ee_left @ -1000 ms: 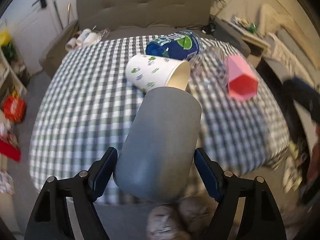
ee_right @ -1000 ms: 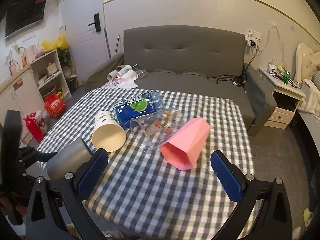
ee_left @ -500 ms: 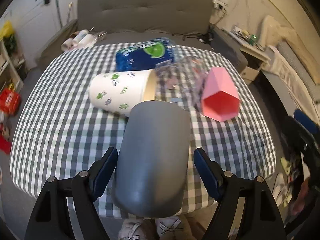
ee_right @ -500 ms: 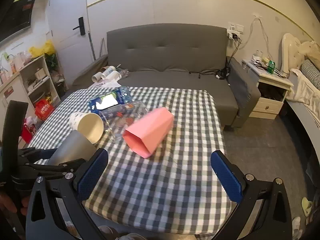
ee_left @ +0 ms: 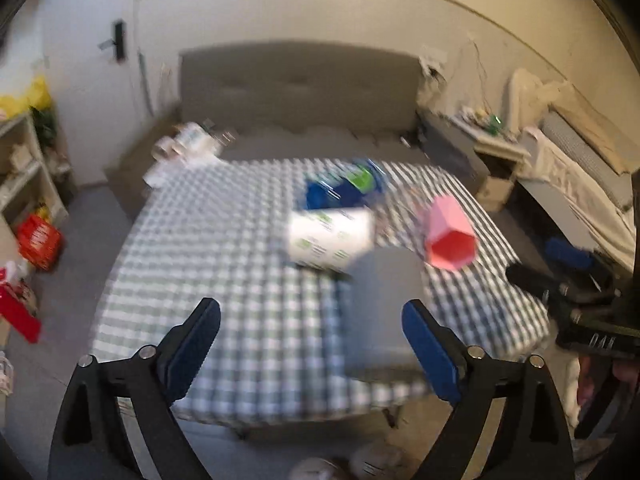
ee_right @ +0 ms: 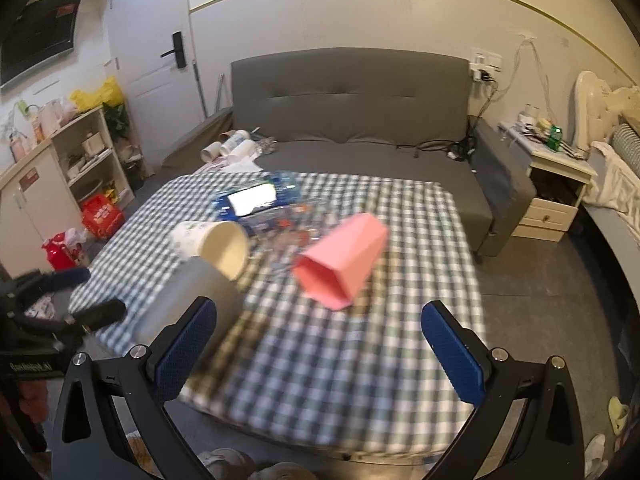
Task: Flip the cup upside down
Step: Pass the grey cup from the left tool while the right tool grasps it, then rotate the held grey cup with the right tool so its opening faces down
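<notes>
Left view: the left gripper [ee_left: 312, 344] has its jaws spread apart and clamps nothing. The grey cup [ee_left: 382, 312] stands on the checked surface [ee_left: 224, 248] at lower centre-right, blurred, below the white paper cup [ee_left: 330, 238].

Right view: the right gripper [ee_right: 318, 346] is likewise spread and empty. The grey cup [ee_right: 188, 300] sits lower left; the pink cup [ee_right: 342, 262] lies at centre.

Motion blur smears the grey cup [ee_left: 382, 312]; possibly upside down, unclear.

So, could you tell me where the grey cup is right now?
The grey cup stands at the checked table's near left edge, just in front of the white paper cup, free of both open grippers.
</notes>
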Action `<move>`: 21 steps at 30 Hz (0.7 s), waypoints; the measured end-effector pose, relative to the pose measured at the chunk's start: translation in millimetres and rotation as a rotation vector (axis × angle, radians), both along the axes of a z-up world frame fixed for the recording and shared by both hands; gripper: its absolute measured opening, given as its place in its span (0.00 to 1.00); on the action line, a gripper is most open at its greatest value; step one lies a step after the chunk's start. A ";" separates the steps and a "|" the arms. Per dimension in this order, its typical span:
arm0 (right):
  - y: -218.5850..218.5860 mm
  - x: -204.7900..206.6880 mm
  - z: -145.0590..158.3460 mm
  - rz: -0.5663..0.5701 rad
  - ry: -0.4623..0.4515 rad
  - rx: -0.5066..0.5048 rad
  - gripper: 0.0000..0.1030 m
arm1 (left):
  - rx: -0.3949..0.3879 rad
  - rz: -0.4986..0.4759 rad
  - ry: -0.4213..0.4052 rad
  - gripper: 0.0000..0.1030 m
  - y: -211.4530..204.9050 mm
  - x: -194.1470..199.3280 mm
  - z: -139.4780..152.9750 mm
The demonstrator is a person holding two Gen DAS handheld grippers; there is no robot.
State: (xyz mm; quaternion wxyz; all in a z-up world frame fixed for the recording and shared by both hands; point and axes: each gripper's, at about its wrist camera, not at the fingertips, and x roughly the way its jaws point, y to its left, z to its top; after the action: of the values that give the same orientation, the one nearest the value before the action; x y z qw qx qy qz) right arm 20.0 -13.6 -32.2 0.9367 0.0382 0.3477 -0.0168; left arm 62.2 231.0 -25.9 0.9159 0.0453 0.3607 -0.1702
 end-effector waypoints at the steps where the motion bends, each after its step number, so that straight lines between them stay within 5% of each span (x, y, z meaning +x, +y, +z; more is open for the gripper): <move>1: 9.2 1.2 -1.1 0.012 0.002 -0.005 1.00 | 0.004 0.020 -0.030 1.00 7.9 -1.5 1.9; 7: 65.3 9.9 -12.7 0.106 0.013 -0.044 1.00 | 0.091 0.146 -0.167 1.00 36.6 4.2 -1.3; 12: 100.4 22.2 -32.5 0.163 0.065 -0.043 1.00 | 0.066 0.210 -0.187 1.00 52.9 6.6 -12.2; 16: 118.6 34.1 -48.6 0.143 0.112 -0.064 1.00 | 0.121 0.191 -0.201 1.00 57.5 9.7 -17.3; 21: 119.5 47.5 -64.3 0.090 0.166 -0.011 1.00 | 0.090 0.239 -0.255 1.00 63.6 7.2 -11.8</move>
State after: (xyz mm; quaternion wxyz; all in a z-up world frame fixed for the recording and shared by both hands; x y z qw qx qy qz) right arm 67.5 105.9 -96.5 0.9045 0.0159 0.4256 0.0204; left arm 69.4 294.6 -37.8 0.9650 0.0640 0.2516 -0.0366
